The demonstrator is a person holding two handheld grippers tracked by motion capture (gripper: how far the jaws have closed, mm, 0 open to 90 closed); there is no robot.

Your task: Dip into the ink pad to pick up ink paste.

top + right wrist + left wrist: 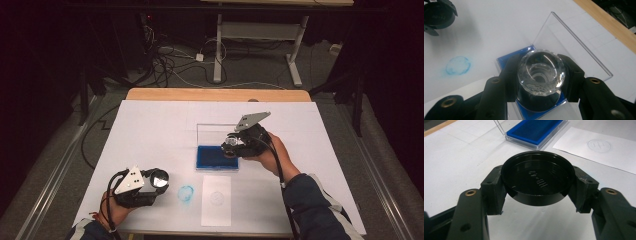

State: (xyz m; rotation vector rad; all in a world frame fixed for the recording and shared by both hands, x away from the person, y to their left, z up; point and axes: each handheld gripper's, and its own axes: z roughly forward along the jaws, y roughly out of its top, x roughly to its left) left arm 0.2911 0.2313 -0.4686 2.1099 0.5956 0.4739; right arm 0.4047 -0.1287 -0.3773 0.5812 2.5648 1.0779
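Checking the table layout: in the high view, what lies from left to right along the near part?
Left gripper holding a black cap → blue ink smudge → paper slip → right gripper with the stamp.

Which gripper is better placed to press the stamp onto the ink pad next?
Right. The right gripper already clamps the clear-handled stamp directly over the blue ink pad. The left gripper holds the black cap near the table's front edge, away from the pad.

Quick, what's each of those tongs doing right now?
Left tongs: closed on the black round cap.
Right tongs: closed on the clear crystal-topped stamp, over the blue ink pad.
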